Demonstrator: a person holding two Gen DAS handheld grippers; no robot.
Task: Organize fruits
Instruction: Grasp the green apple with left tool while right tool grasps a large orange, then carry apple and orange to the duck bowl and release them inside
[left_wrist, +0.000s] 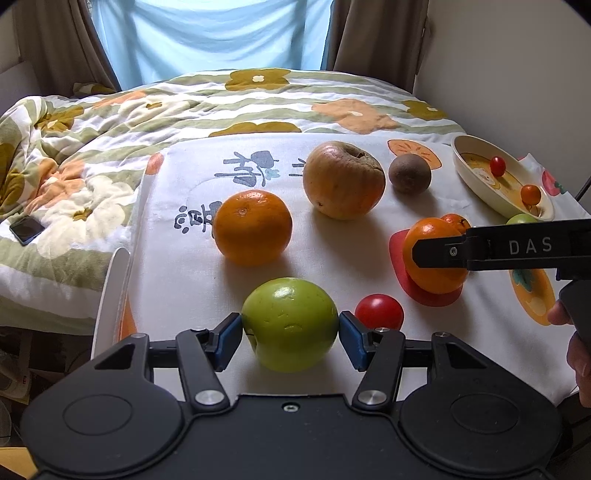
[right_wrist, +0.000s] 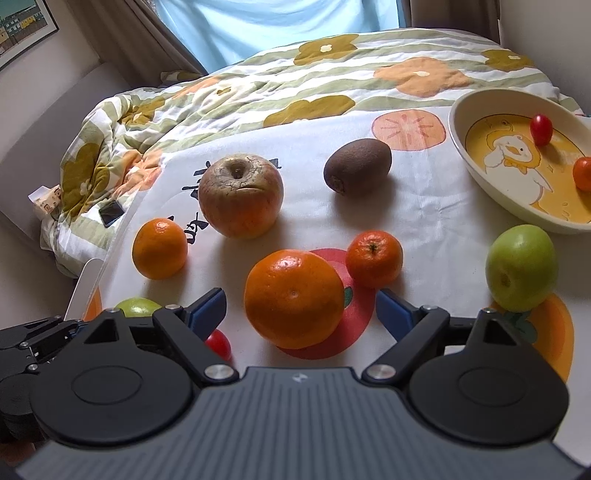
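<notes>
My left gripper (left_wrist: 290, 328) is shut on a green apple (left_wrist: 290, 325) near the front of the white cloth, its blue pads pressed on both sides. The apple rests on the cloth. A small red tomato (left_wrist: 379, 312) lies just right of it. My right gripper (right_wrist: 301, 306) stands open around a large orange (right_wrist: 293, 299), with gaps between the pads and the fruit. One of its black fingers (left_wrist: 439, 253) crosses that orange (left_wrist: 432, 277) in the left wrist view. A cream duck bowl (right_wrist: 458, 136) at the far right holds two cherry tomatoes (right_wrist: 541, 129).
On the cloth lie another orange (left_wrist: 253, 227), a wrinkled apple (left_wrist: 341, 181), a kiwi (left_wrist: 410, 173), a small tangerine (right_wrist: 373, 258) and a second green apple (right_wrist: 521, 267). A phone (left_wrist: 26, 229) lies on the quilted bed to the left, past the table's edge.
</notes>
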